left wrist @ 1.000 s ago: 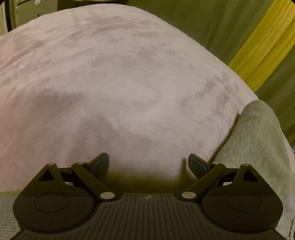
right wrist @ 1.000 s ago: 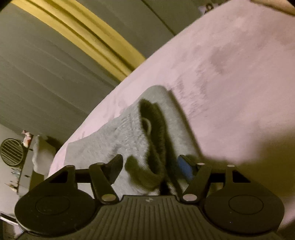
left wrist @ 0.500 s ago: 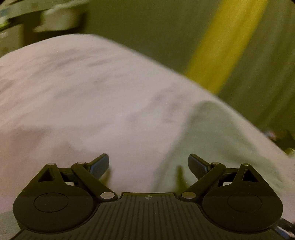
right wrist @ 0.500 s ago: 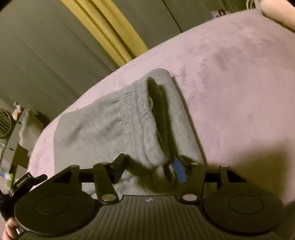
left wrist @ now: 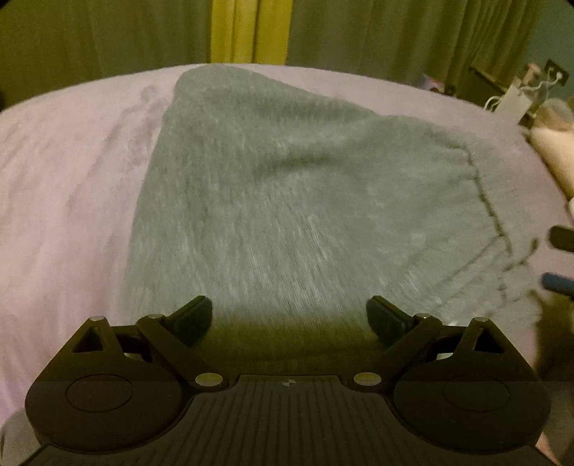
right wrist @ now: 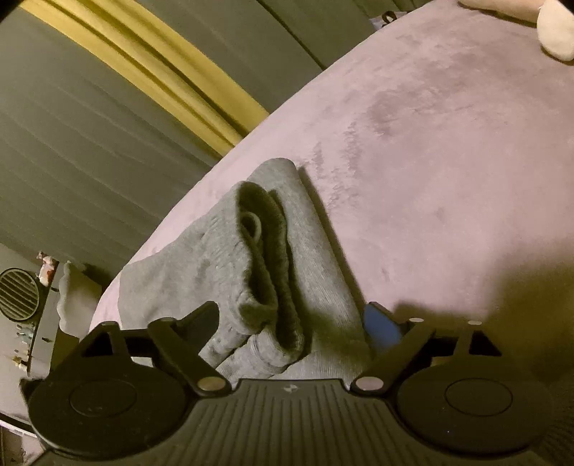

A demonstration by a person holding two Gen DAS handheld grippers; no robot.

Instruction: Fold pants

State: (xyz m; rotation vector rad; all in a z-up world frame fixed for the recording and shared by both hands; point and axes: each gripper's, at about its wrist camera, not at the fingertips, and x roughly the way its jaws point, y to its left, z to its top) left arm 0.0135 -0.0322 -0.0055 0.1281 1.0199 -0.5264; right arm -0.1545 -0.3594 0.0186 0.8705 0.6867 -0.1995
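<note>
Grey knit pants (left wrist: 294, 200) lie folded on a mauve bedspread (left wrist: 64, 186). In the left wrist view they fill the middle, waistband edge at the right. My left gripper (left wrist: 289, 313) is open and empty just above their near edge. In the right wrist view the pants (right wrist: 308, 258) show as a stacked bundle with the ribbed waistband open toward me. My right gripper (right wrist: 292, 319) is open, its fingers on either side of the bundle's near end, not closed on it. Its fingertips (left wrist: 559, 261) show at the left view's right edge.
Grey curtains with a yellow stripe (left wrist: 247, 32) hang behind the bed. A pale pillow (right wrist: 554, 32) lies at the far right of the bedspread (right wrist: 448, 154). A small fan (right wrist: 16, 294) and shelf clutter stand off the bed's left side.
My left gripper swung right from bare bedspread until the pants filled its view. My right gripper opened wider and eased back from the waistband end of the bundle.
</note>
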